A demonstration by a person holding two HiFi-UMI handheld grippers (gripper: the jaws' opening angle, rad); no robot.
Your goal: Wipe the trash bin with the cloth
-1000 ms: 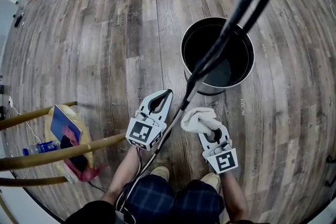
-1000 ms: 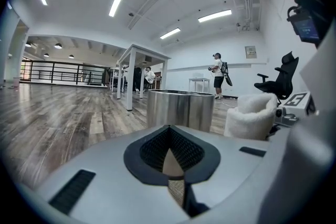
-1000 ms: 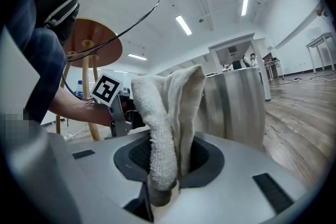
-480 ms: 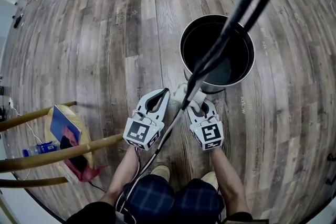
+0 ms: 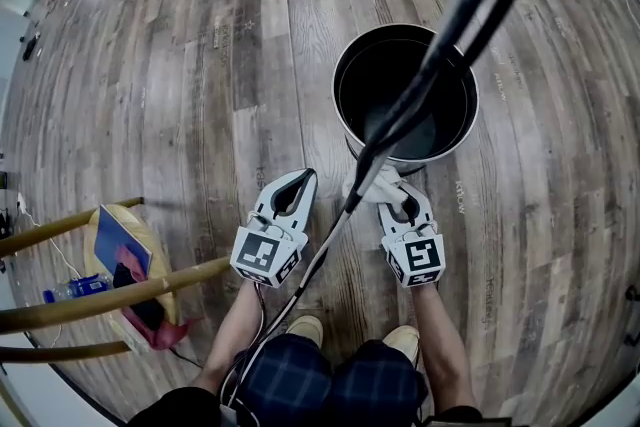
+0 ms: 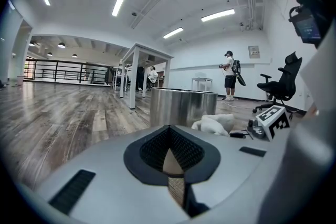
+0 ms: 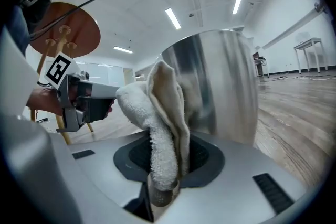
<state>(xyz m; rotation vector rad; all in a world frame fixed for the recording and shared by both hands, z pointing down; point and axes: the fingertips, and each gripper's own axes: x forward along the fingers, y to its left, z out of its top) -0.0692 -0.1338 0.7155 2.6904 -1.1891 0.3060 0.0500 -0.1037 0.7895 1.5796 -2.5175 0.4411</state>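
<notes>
Cloth (image 7: 160,113) (clamped in right claw (image 7: 164,189)) neared bin (image 7: 226,86).

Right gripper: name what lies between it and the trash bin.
Only the cloth, clamped by the right gripper and bunched before the steel wall of the trash bin; the right gripper view shows it.

The left gripper (image 5: 303,183) has its fingers pressed together, empty; just right of them, the right gripper (image 5: 392,195) clamps the cloth (image 7: 160,113) between its fingers.
</notes>
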